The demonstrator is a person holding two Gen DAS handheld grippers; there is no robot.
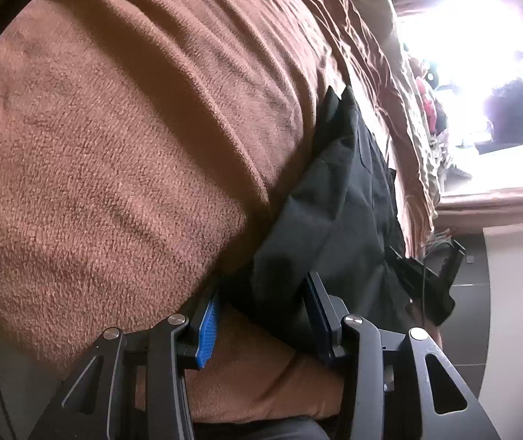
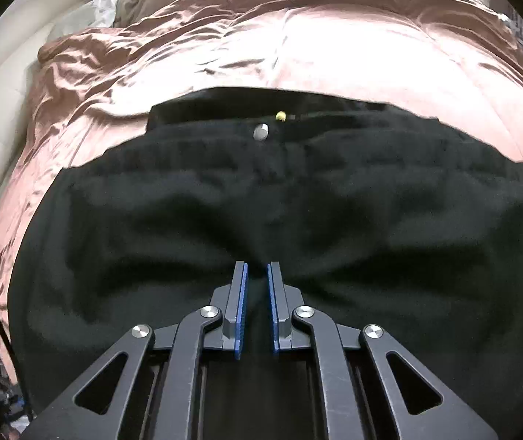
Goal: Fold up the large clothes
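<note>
A large black fabric garment (image 2: 279,220) lies spread across a bed under a wrinkled, glossy pink satin cover (image 2: 334,47), and the right gripper (image 2: 257,278) bears on the cloth with its blue-lined jaws drawn nearly together, a fold of the black fabric bunched and pinched in the narrow gap between them. The right wrist view takes in the whole width of the garment, with a small round silver button (image 2: 260,132) and a tiny yellow bead (image 2: 280,116) near its far edge, and pale pillows (image 2: 107,7) beyond the pink cover at the head of the bed. The left wrist view, tilted hard on its side, shows what the other does not: a thick brown terry-cloth blanket (image 1: 114,146) filling most of the frame, with the same dark garment (image 1: 334,201) seen as a crumpled strip running along the blanket's edge. There the left gripper (image 1: 261,293) stands with its jaws spread wide apart, the blue pad on one finger exposed, the brown blanket and a corner of the dark cloth lying between them without being clamped. A bright, washed-out window (image 1: 463,55) and dark floor tiles (image 1: 470,293) appear only from this side; details around the window are too glared to make out.
</note>
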